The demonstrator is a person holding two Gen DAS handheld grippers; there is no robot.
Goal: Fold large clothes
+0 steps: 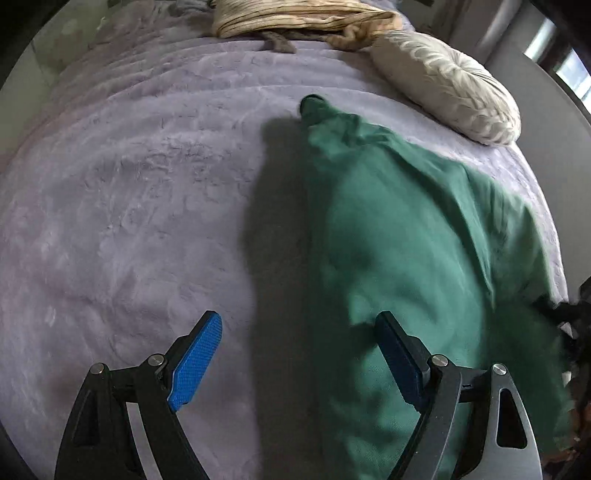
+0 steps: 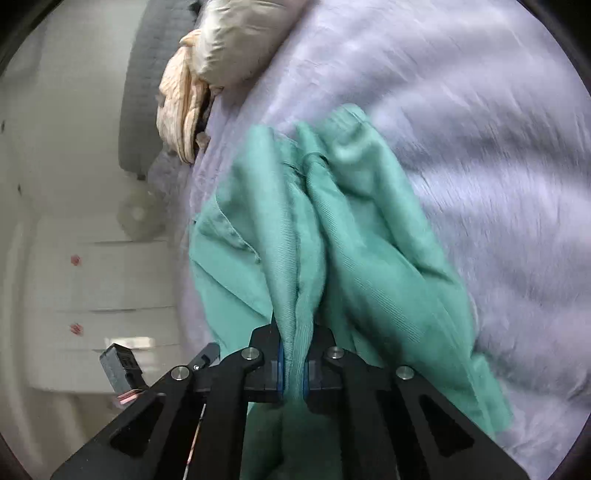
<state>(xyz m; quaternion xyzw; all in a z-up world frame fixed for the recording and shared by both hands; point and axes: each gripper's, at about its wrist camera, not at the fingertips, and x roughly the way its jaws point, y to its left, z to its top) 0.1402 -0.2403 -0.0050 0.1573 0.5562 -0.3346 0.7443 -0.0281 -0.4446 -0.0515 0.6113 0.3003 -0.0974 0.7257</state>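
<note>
A large green garment [image 1: 399, 236] lies stretched over a lilac fleece bed cover [image 1: 140, 192], lifted at its near right end. My left gripper [image 1: 299, 354] is open and empty, above the garment's left edge; its right finger [image 1: 400, 362] is over the green cloth. In the right wrist view my right gripper [image 2: 293, 369] is shut on a bunched fold of the green garment [image 2: 332, 240], which hangs away from it in pleats over the bed cover [image 2: 498, 166].
A cream pleated cushion [image 1: 450, 85] lies at the bed's far right, a striped beige cloth [image 1: 295, 16] at the far edge. In the right wrist view, a cushion [image 2: 236, 40], a beige cloth [image 2: 183, 107] and white drawers [image 2: 99, 280] stand left of the bed.
</note>
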